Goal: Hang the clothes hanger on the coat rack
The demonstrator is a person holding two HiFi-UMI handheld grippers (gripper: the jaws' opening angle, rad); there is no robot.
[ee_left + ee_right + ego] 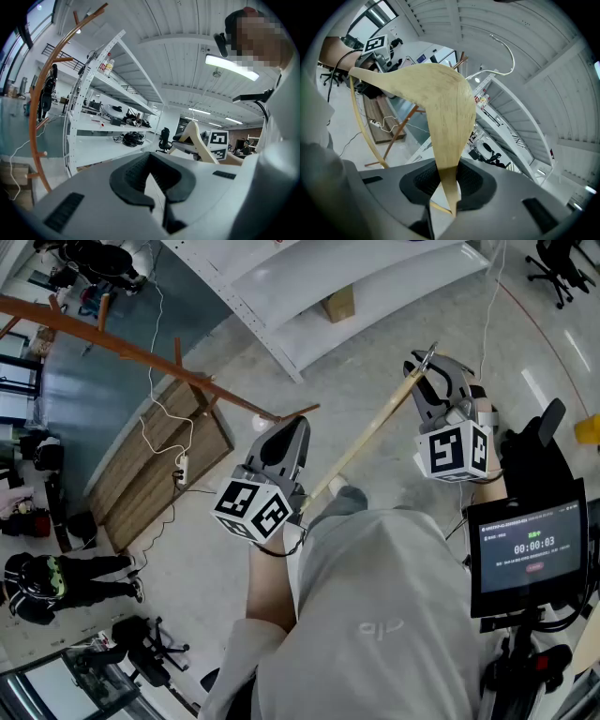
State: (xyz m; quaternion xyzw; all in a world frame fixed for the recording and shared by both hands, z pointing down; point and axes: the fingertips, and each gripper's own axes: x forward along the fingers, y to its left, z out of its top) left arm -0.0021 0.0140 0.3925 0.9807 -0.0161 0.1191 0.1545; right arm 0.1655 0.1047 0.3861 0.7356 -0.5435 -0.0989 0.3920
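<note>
A pale wooden clothes hanger (366, 437) with a metal hook (506, 47) slants across in front of my body. My right gripper (429, 371) is shut on its end near the hook. In the right gripper view, the hanger's broad shoulder (445, 103) rises out of the gripper (449, 206). My left gripper (284, 432) hovers by the hanger's lower end, apart from it. Its jaws (157, 185) are shut, with only a thin slit and nothing between them. The brown wooden coat rack (131, 351) with its pegs stands ahead to the left, and its pole (35, 108) shows at the left gripper view's edge.
A white shelf unit (356, 287) stands ahead, with a cardboard box (337, 304) under it. A wooden board (159, 474) with a power strip (180, 470) lies at the rack's foot. A screen on a stand (530, 549) is close at my right. Another person (66, 577) stands at lower left.
</note>
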